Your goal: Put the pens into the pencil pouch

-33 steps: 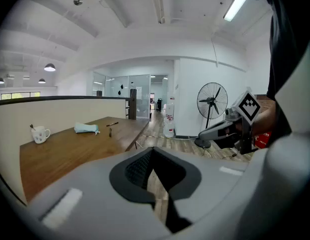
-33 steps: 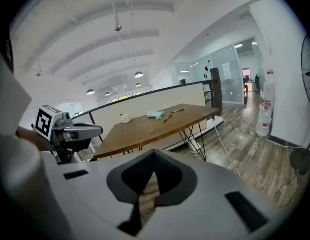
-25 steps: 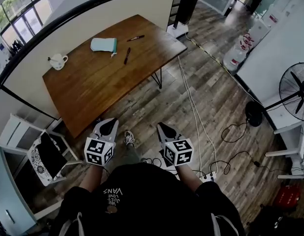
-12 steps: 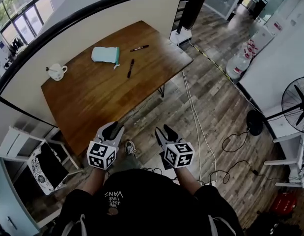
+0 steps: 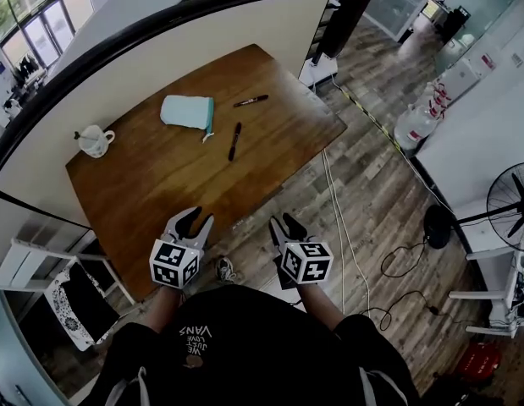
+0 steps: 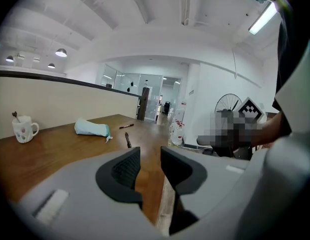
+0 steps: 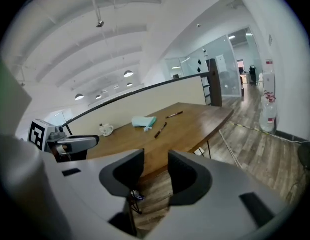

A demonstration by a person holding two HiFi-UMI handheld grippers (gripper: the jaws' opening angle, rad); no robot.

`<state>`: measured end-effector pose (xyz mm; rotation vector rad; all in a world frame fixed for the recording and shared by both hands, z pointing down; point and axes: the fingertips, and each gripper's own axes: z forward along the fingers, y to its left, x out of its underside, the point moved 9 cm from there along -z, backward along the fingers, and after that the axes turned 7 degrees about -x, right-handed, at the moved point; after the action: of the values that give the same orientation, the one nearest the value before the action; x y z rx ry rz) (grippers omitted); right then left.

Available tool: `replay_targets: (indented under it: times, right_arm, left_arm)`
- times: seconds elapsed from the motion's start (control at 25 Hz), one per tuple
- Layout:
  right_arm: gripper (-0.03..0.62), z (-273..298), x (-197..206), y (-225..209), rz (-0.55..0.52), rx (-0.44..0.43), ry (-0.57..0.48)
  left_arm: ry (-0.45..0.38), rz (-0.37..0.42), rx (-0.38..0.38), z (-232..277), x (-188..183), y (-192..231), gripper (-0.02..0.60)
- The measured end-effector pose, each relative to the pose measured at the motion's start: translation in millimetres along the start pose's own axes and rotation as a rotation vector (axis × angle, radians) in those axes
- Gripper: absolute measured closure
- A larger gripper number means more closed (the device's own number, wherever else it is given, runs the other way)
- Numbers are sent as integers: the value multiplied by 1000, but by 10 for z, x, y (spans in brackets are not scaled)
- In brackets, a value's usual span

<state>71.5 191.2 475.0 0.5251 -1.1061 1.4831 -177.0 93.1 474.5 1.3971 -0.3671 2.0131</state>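
On the brown wooden table (image 5: 160, 193), at the far left, sits a little white cup (image 5: 94, 140). It is round and has a handle. It has no part in the job.

Next comes the pencil pouch (image 5: 187, 111). It is light blue-green and looks soft, like cloth. It lies flat on its side, with a small pull tag at its right end. I cannot tell if it is open.

Just beside the pouch lies the black pen (image 5: 234, 140). It is thin and straight. The second pen (image 5: 250, 101) lies a bit further right, near the far edge. It is dark with some red on it. Both pens are out on the wood, not in the pouch, so the job has not begun.

Close to the person, well apart from the pens, are the two tools. The left gripper (image 5: 194, 220) is over the near edge of the table. Its jaws have just been opening and now stand partly apart, with nothing between them. The right gripper (image 5: 284, 224) is out over the plank floor. Its jaws have just been opening too and now stand spread wide, also with nothing in them. I think they are open to get ready to pinch a pen. The pads are black, and those on the left look ribbed. The shells are smooth and grey.
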Motion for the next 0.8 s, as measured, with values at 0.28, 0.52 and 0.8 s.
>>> replay_targets:
  times: [0.28,0.52,0.8]
  right_arm:
    - [462,461,-190,-107,29,73,34]
    - [462,798,-319,-255,17,52,73]
    - [462,1342,-509,-443,-61,-60,190]
  left_arm:
    - [6,6,4,310,-189,416,469]
    - [38,-13,-9,531,-190,488,469]
    - [44,-69,-98,794,-260,549,469]
